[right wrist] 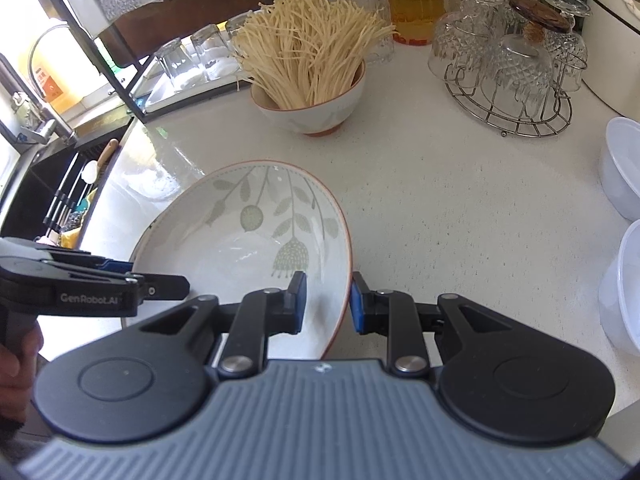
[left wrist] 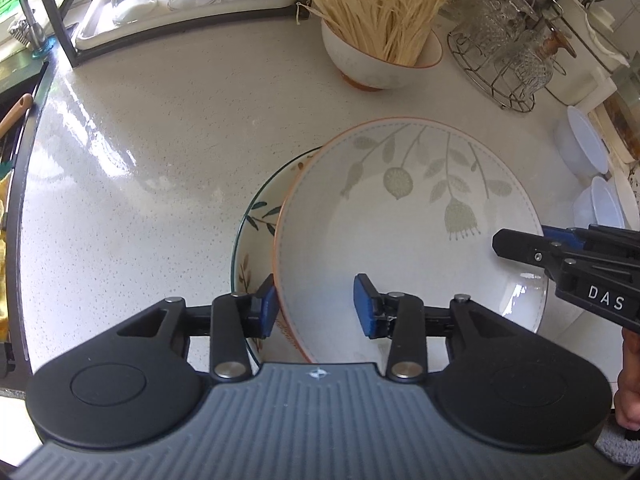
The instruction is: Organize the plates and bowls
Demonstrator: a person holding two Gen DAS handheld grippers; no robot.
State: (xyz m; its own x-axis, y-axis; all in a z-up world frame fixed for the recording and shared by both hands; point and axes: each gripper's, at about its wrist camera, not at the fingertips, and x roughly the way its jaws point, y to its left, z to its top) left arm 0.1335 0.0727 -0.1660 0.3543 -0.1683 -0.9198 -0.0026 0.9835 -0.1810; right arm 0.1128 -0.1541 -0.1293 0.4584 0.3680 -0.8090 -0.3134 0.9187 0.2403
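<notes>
Stacking looked partly done: the white ceramic plate with an orange rim and pale green leaf print (left wrist: 400,216) sat tilted on top of the green-rimmed plate with painted leaves (left wrist: 256,232), offset rather than nested. Left gripper (left wrist: 316,306) had its jaws apart, straddling the near rim of the orange-rimmed plate with one blue pad outside and one inside, neither pressing. Right gripper (right wrist: 328,302) was clamped on that plate's rim at its own side, pads either side of the wall. My read: top plate still needed centring on the lower one and letting go. Beyond both tools, the white bowl full of pale noodle-like strands (right wrist: 312,96) stood apart on the speckled white counter (left wrist: 160,160), untouched; translucent plastic bowls (right wrist: 624,168) off to the right gripper's outer side likewise unsorted.
</notes>
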